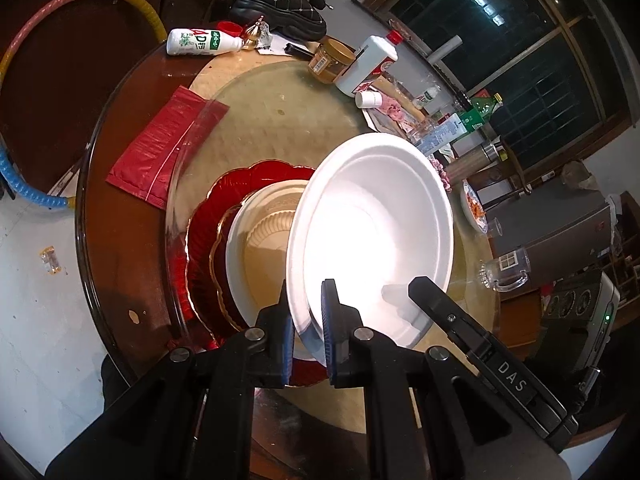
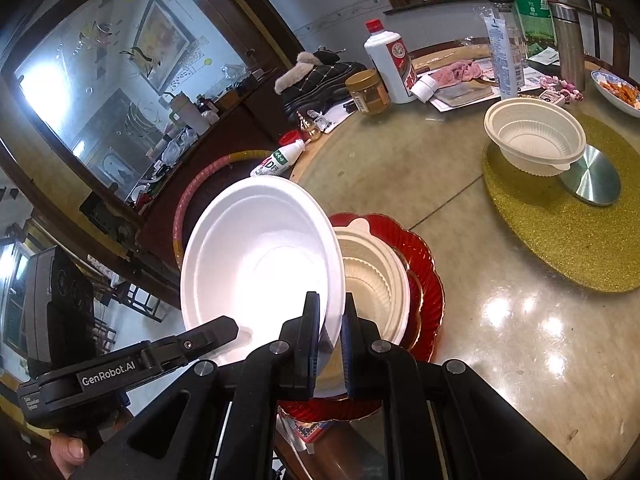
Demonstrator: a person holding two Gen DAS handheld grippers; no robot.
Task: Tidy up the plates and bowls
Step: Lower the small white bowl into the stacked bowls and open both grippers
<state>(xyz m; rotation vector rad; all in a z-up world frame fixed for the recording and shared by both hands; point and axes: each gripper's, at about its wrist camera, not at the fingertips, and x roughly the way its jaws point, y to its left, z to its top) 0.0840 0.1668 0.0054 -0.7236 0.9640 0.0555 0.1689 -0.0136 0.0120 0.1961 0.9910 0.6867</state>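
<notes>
Nearest the left wrist camera, the left gripper is clamped on the near rim of a white foam bowl, one blue-padded finger inside the rim and the other outside. From the right wrist camera the right gripper pinches the same white foam bowl at its rim in the same way, so both grippers hold it together. The bowl is tilted up off the table, its open side facing the cameras and brightly lit.

Just behind and below it sits a stack: a cream plastic bowl nested on a small red plate with a gold edge, which lies on a larger red scalloped plate. In the right view the cream plastic bowl and the red scalloped plate show just beside the lifted bowl.

Well apart, a second cream bowl stands upright on a gold glitter mat, touching a round metal disc. The round table also carries a white liquor bottle, a jar with a gold lid and a fallen milk bottle. A red plastic bag lies flat near the table's edge.
</notes>
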